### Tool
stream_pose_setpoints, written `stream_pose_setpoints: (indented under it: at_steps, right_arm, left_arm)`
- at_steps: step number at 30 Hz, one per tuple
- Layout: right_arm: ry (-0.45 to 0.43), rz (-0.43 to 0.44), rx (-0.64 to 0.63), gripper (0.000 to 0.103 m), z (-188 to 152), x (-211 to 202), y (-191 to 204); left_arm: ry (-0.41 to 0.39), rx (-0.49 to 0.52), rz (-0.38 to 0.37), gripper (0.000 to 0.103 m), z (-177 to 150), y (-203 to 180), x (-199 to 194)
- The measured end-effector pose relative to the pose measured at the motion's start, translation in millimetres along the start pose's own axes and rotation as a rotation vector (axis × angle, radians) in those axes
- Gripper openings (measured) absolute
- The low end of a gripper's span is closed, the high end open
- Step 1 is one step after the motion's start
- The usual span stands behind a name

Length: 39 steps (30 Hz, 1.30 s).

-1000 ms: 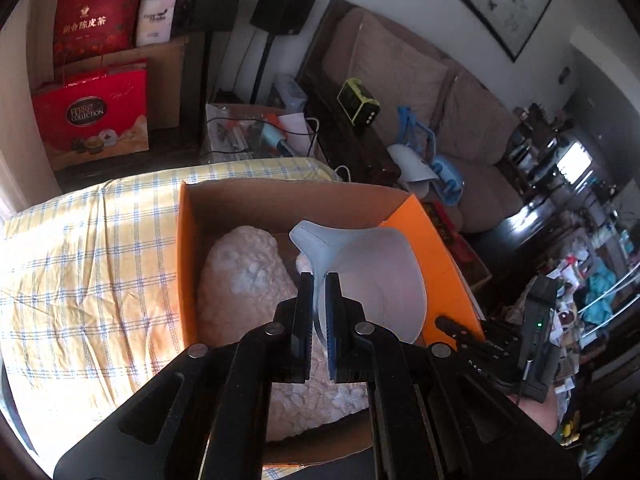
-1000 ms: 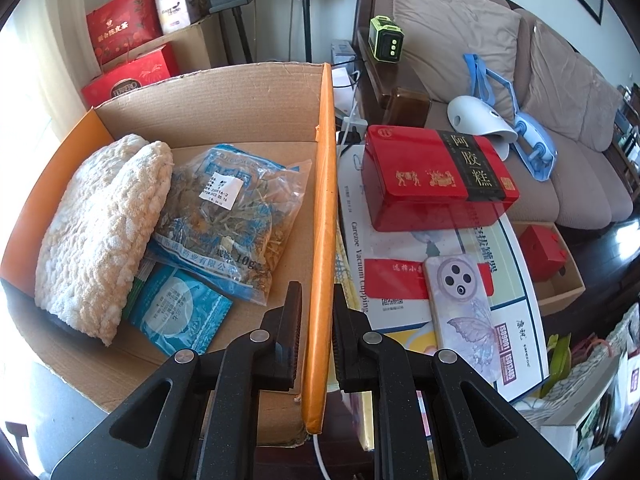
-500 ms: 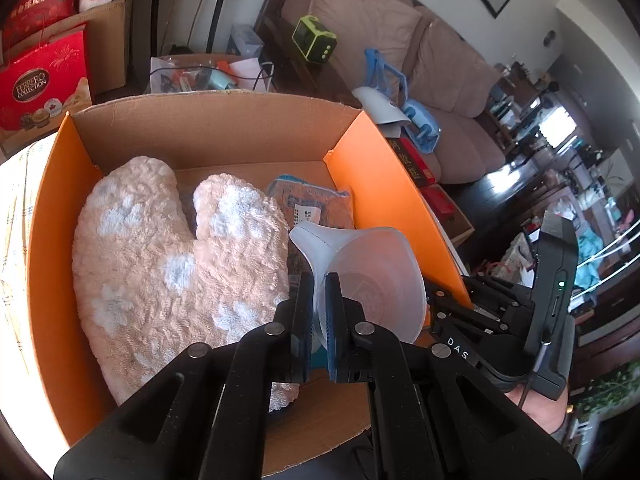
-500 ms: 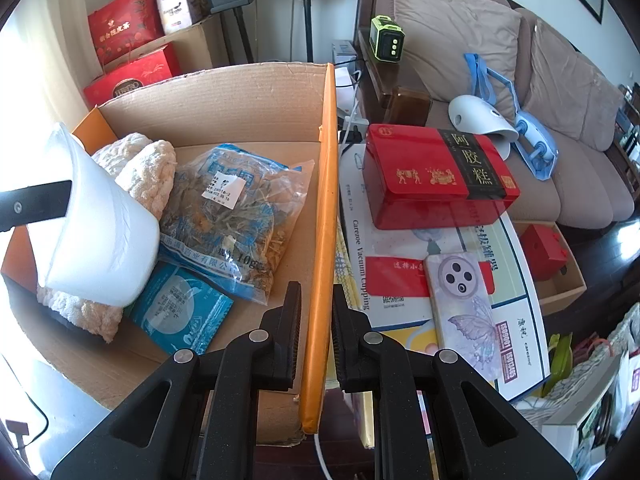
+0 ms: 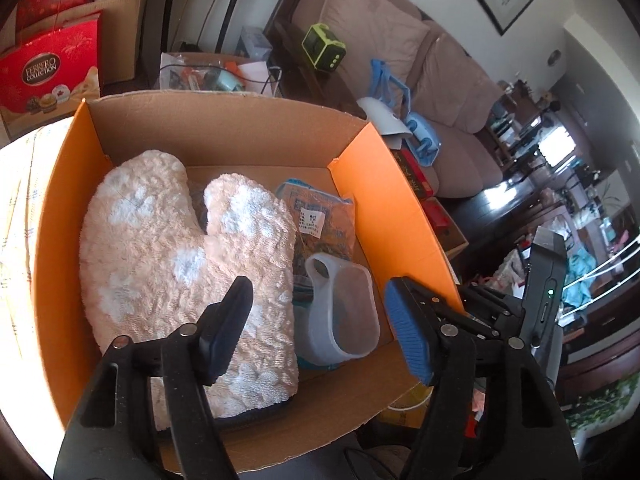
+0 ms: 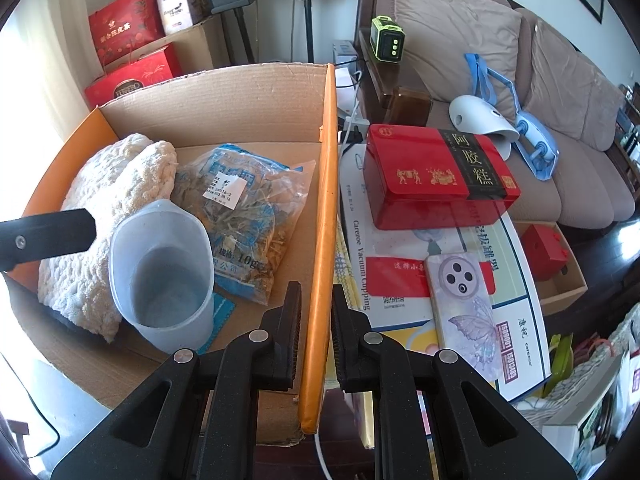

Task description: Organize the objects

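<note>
Two claws in view. Our left claw (image 5: 320,332) is spread wide, holding nothing, above the near end of the orange-walled cardboard box (image 5: 52,240). Our right claw (image 6: 316,332) is clamped on that box's orange right wall (image 6: 324,216). Translucent pale-blue plastic measuring cup (image 6: 162,276) stands upright on the box floor, touching the fluffy cream paw-print mitt (image 5: 180,264) on its left. Beyond the cup, a clear bag of dried herbs (image 6: 244,204) lies flat. Outside the box, to its right, a butterfly-print phone (image 6: 464,300) lies near us and a red rectangular tin (image 6: 432,176) sits farther back.
</note>
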State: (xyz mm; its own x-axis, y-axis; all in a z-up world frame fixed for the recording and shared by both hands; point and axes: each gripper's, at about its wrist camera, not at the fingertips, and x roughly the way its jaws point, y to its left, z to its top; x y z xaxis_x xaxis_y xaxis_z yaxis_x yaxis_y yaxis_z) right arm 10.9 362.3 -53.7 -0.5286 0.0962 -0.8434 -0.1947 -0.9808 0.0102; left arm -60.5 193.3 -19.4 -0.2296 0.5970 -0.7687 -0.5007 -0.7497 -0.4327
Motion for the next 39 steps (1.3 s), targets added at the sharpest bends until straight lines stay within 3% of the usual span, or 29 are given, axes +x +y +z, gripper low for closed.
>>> stream_pose_setpoints:
  at_steps: [7, 25, 39]
  right_arm:
    - [-0.001, 0.004, 0.004, 0.013, 0.5, -0.2, 0.6]
    - [-0.013, -0.003, -0.029, 0.01, 9.2, 10.1, -2.6]
    - [-0.017, -0.021, -0.035, 0.009, 24.7, 21.8, -5.6]
  left_arm:
    - [-0.06, -0.013, 0.071, 0.094, 1.7, 19.4, -31.0]
    - [-0.156, -0.095, 0.179, 0.096, -29.0, 81.9, -102.5]
    - [-0.191, -0.113, 0.313, 0.096, -52.9, 102.1, -119.6]
